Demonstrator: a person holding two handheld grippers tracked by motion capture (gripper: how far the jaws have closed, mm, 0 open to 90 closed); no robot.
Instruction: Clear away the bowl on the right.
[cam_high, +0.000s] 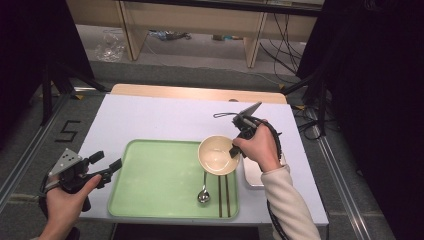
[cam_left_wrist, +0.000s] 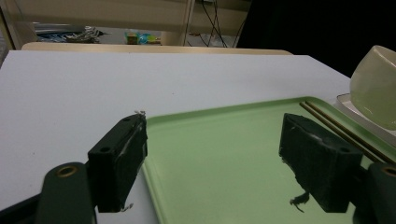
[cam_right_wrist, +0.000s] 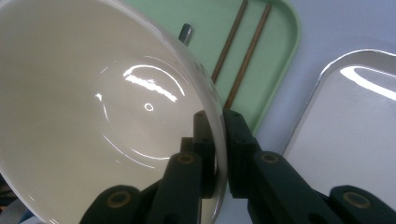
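Note:
A cream bowl (cam_high: 218, 155) hangs tilted over the far right part of the green tray (cam_high: 160, 180). My right gripper (cam_high: 234, 150) is shut on its rim, one jaw inside the bowl (cam_right_wrist: 93, 102) and one outside, as the right gripper (cam_right_wrist: 219, 149) view shows. A metal spoon (cam_high: 203, 192) and two brown chopsticks (cam_high: 223, 192) lie on the tray below the bowl. My left gripper (cam_high: 106, 161) is held open at the tray's left edge. In the left gripper (cam_left_wrist: 217, 158) view its jaws straddle the tray (cam_left_wrist: 224, 140) rim with nothing between them.
A small white tray (cam_high: 255, 177) sits on the table just right of the green one, partly under the right hand. The white tabletop (cam_high: 165, 117) stretches beyond the green tray. Desks and cables stand on the floor past the table.

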